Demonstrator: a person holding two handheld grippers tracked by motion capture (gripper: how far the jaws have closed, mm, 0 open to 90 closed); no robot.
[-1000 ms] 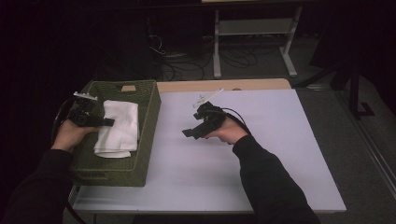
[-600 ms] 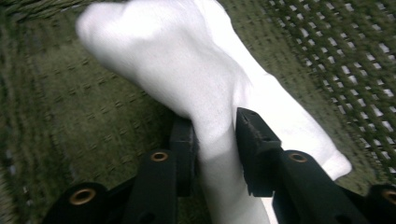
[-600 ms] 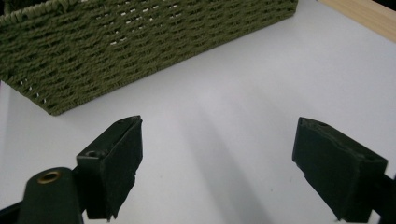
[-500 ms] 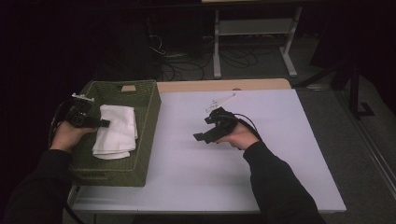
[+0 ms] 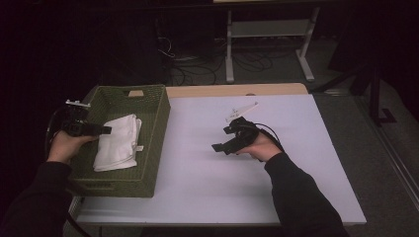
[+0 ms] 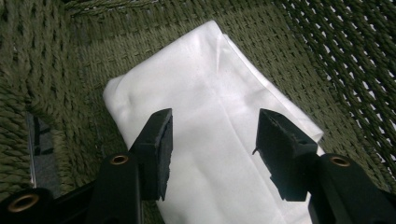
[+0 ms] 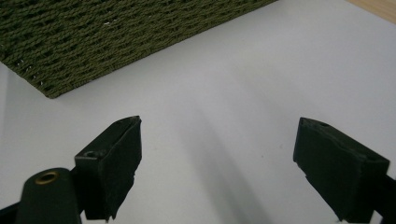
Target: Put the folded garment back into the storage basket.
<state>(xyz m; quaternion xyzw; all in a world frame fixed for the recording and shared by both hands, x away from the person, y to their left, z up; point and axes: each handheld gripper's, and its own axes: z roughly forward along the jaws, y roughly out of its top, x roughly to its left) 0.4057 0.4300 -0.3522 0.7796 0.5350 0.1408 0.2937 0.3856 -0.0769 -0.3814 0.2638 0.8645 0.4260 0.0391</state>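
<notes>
High view: a green woven basket (image 5: 148, 143) sits at the table's (image 5: 296, 163) left edge, reaching from near the far-left corner most of the way toward the near edge. Inside it lies a folded white cloth (image 5: 118, 143), its long axis running from the far edge toward the near edge, roughly parallel to the basket's long walls. The left hand-held gripper (image 5: 101, 130) reaches in over the basket's left wall, its jaws pointing toward the table's right edge and so lying across the cloth's long axis at its far half. The right hand-held gripper (image 5: 220, 146) is held low over the bare middle of the table, pointing toward the basket but well apart from it. The left one is clearly the nearer to the cloth, so any grasp of the cloth would likely fall to it.

Left gripper view: the left hand-held gripper's (image 6: 212, 154) jaws stand apart, released, with nothing between them. The cloth (image 6: 215, 112) lies directly beyond and below the gap, wider than the opening, on the basket's (image 6: 56, 56) woven floor. Whether the jaw tips touch the fabric cannot be told.

Right gripper view: the right hand-held gripper (image 7: 217, 168) is released too, its jaws spread wide over bare white table (image 7: 233, 84). The basket's (image 7: 93, 37) outer wall crosses the upper left, ahead and apart.
</notes>
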